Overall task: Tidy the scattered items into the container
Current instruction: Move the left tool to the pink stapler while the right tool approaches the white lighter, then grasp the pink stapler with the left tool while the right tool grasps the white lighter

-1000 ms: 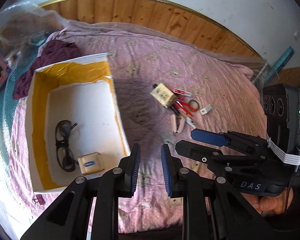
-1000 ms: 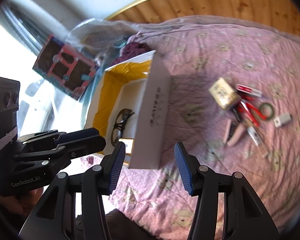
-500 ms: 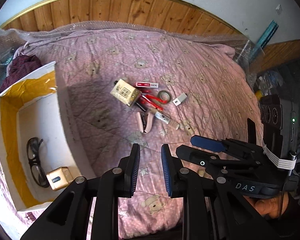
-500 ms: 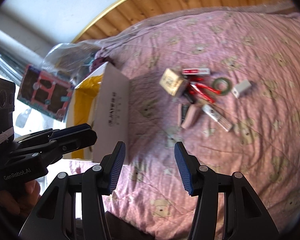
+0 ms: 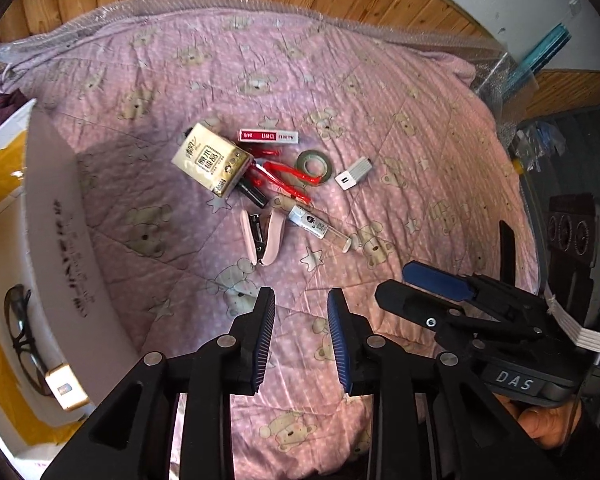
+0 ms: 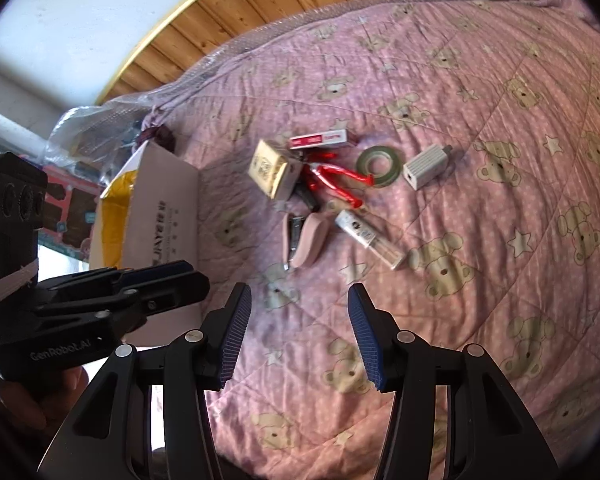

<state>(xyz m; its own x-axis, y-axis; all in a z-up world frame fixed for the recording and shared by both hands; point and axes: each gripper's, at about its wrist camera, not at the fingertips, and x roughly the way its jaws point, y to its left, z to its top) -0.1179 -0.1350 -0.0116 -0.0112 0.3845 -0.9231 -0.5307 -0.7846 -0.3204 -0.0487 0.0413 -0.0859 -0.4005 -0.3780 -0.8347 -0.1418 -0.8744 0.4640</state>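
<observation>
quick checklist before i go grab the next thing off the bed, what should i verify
1. Right claw open and empty: ok, wide gap between its jaws, nothing held.
2. Left claw open and empty: ok, narrower gap, nothing held.
3. Nearest target free to grip: ok, the pink stapler lies at the pile's near edge with bare quilt in front of it.
4. Pile is tangled: not ok, the red-handled tool lies against the tissue pack and the tape roll.
5. Room in the box: ok, only glasses and a small gold box show inside.
6. Claws clear of each other: ok, apart in both views.
</observation>
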